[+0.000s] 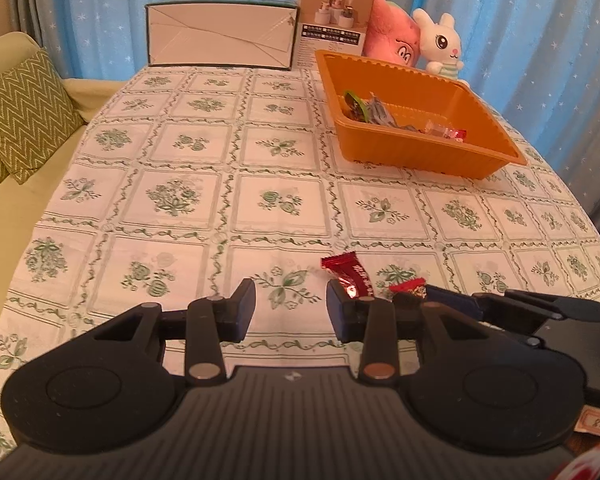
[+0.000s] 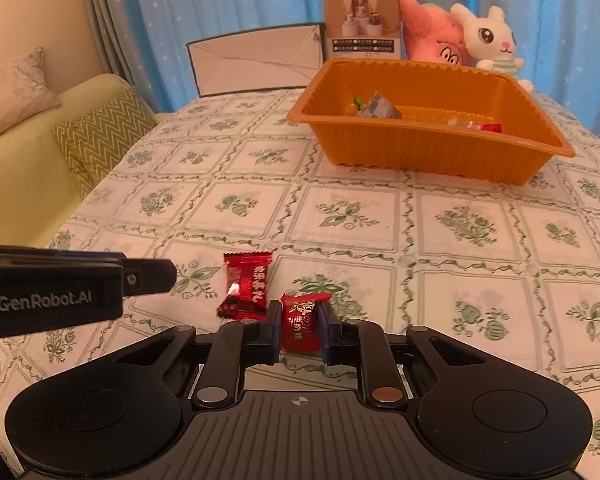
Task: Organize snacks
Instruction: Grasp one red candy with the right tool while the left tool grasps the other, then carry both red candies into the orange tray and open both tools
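Right gripper (image 2: 300, 330) is pinching a red candy (image 2: 303, 320) near the table's (image 2: 380, 216) front edge; left gripper (image 1: 291, 308) is hanging spread, empty. Advise lifting straight, then carrying to the tray (image 2: 420, 156).

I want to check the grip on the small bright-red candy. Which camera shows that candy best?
The right wrist view: the small red candy sits centred between the right gripper jaws, which press its sides, label readable. In the left wrist view the candy shows only as a red edge behind the left gripper.
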Tool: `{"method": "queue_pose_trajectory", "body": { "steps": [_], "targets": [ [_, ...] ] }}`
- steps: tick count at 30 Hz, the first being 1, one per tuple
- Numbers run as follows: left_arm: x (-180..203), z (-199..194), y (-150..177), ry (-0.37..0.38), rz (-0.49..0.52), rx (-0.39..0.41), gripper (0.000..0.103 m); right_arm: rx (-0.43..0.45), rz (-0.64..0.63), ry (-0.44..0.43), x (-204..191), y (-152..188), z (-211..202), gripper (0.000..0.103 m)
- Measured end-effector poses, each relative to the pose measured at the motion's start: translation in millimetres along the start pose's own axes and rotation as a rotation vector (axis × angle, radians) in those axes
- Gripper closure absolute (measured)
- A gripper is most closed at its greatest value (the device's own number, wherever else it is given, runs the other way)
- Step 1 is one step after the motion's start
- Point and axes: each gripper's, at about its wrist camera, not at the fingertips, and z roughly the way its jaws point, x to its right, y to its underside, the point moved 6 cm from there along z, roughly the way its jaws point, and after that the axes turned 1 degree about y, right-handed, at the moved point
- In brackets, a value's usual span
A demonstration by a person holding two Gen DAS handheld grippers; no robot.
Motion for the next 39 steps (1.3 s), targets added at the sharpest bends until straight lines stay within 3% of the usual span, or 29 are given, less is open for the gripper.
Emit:
{"method": "queue_pose_trajectory", "body": {
  "steps": [14,23,31,39],
  "targets": [
    [33.3,35.3,1.8,0.054,-0.045,0.004,0.069,0.028,0.105,0.087,62.8,6.0,-28.5,0.085],
    [40.7,48.2,5.2,-0.010,0.004,0.013,0.080,0.026,0.123,0.082,69.5,9.3,-26.9,0.085],
    [49.2,39.0,7.2,-0.008,0.038,0.011,0.082,0.031,0.131,0.093,74.5,10.1,-33.4,0.085],
    [71.0,-3.1,0.2,0.030,0.030,0.032,0.082,0.064,0.142,0.107,80.5,0.1,-69.2,0.085]
  ]
}}
